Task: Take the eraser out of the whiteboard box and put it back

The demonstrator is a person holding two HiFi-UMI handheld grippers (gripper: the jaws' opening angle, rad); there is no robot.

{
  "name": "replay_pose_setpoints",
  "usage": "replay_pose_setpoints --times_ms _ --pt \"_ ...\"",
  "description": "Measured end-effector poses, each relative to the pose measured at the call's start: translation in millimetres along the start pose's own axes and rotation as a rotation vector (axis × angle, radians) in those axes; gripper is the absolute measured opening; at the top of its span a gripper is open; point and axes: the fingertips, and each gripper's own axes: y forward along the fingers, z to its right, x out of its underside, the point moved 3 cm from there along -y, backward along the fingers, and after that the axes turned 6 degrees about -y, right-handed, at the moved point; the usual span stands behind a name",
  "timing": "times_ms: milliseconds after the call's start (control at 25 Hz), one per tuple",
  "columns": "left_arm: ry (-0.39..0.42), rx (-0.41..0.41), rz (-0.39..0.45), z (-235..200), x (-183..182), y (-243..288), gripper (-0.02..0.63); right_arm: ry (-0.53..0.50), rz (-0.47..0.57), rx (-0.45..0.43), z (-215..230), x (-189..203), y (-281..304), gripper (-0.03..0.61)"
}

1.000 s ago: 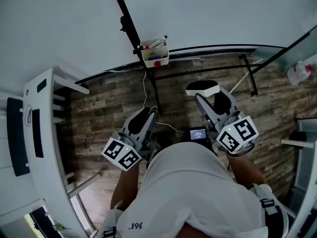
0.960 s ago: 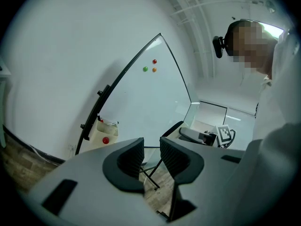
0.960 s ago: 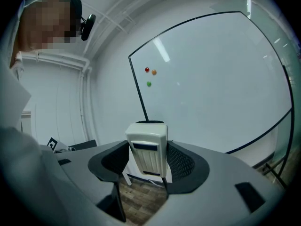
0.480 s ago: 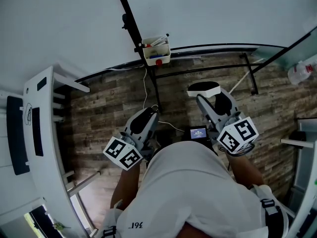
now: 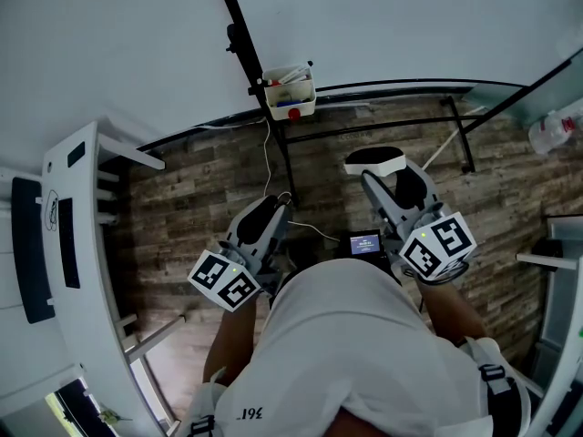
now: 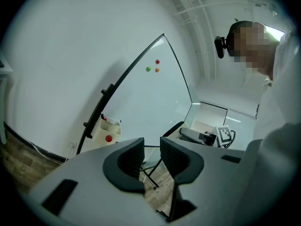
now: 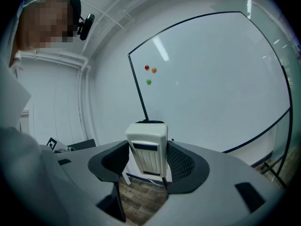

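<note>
The right gripper [image 7: 146,167] is clamped on the white plastic block eraser [image 7: 146,145], held out well short of the small white box [image 5: 290,94] hung on the whiteboard's black frame. The left gripper [image 6: 151,152] has its jaws a narrow gap apart, with nothing between them. I'd worry about the return: the box looks small and crowded with pens, so the eraser could catch the rim and drop to the wood-plank floor [image 5: 200,208].

Eraser [image 7: 147,145]: white plastic body, ribbed face, dark band near the top. Out of the box, clamped upright between the right gripper's [image 7: 148,158] jaws, top end clear above them. Head view: at 5 o'clock from the box, well apart.

Box [image 5: 291,94]: white, open-topped, on the whiteboard's black frame, at 12 o'clock; red item and pens inside.
</note>
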Motion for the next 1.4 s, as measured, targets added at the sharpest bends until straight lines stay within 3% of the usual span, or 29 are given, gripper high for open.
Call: replay_pose_setpoints --times_ms 1080,1400 --pt "0.141 -0.019 0.033 -58 -61 35 0.097 -0.145 0.064 -0.025 13 -45 91 0.268" --pt "0.140 -0.041 0.024 -78 -70 53 0.097 -0.179 0.059 -0.017 22 -48 127 0.268"
